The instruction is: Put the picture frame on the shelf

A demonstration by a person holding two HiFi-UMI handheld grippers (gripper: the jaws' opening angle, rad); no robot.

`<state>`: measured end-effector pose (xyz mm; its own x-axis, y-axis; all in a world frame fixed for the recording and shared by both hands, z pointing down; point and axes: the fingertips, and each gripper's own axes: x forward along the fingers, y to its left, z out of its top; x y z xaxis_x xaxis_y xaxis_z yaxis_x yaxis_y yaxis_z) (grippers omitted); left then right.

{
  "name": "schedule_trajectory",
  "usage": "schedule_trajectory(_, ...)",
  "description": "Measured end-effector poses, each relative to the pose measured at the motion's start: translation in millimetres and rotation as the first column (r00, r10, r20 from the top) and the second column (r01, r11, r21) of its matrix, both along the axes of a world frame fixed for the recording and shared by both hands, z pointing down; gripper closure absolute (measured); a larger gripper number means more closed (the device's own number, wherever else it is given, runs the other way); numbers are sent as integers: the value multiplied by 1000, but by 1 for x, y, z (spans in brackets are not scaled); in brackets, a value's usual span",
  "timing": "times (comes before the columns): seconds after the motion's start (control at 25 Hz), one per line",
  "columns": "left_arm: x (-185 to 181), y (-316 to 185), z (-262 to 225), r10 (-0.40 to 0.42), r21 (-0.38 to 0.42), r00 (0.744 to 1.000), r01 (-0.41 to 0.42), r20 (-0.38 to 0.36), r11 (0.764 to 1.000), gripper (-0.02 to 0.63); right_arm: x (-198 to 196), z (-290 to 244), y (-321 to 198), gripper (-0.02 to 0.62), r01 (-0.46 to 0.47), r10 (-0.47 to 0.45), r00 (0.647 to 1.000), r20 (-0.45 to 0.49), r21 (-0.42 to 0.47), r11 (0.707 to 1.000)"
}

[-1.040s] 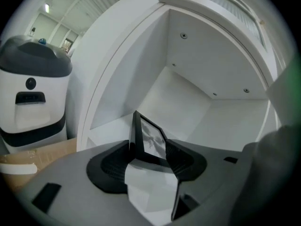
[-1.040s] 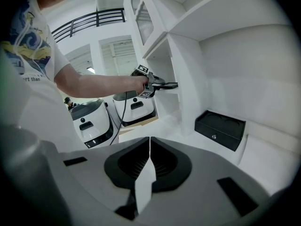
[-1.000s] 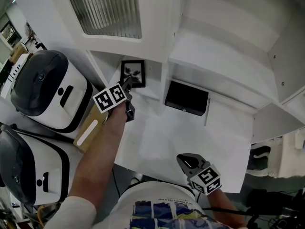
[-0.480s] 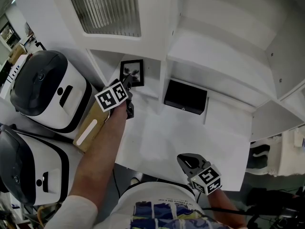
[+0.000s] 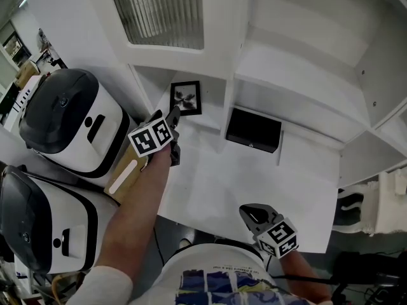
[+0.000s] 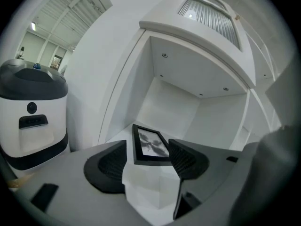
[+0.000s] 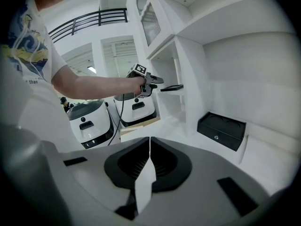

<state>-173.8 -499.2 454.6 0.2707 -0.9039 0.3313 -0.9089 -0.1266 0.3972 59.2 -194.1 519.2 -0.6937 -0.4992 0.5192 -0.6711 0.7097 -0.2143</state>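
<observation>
Counted: one picture frame (image 5: 186, 98); one black box (image 5: 254, 129); two white-and-black machines, the first (image 5: 63, 122) beside the second (image 5: 38, 221); one tan board (image 5: 127, 170) by them; two grippers.

The left gripper (image 6: 148, 161) was released, its jaws standing apart with nothing clamped between them; its tips pointed into the left compartment of the white shelf unit (image 5: 299, 75), just short of the frame's near edge; contact with that edge could not be determined. The right gripper (image 7: 149, 161) was clenched, jaws pressed together on nothing, held low near the person's torso and well apart from the shelf.

The picture frame was a black rectangular moulding around a monochrome print of dark, branching shapes on a pale ground; it sat on the floor of the left compartment, seemingly lying flat, print upward. The black box occupied the neighbouring compartment to the right, separated from the frame by a white partition.
</observation>
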Motion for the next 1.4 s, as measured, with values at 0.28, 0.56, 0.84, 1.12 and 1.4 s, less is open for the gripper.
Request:
schedule_trajectory(0.28,-11,55,-2,80,11,997,-80,6,997,337,-30,-4,8,566,28,-28,1000,3,24,999)
schedule_trajectory(0.56,-26,110,-7,154,37,988,-155,25,987,378,-66,-7,25,566,54,-54,999,2,32,998)
schedule_trajectory(0.84,-32,167,-3,246,33,969,-247,40,968,495,-96,-10,42,566,48,-48,999,-4,40,998)
schedule_trajectory(1.12,-23,237,-10,413,85,911,-412,12,907,594,-120,-11,57,566,30,-30,1000,0,49,998)
schedule_trajectory(1.4,-19,322,-7,580,87,813,-582,54,808,594,-138,-16,76,568,-7,6,1000,18,78,997)
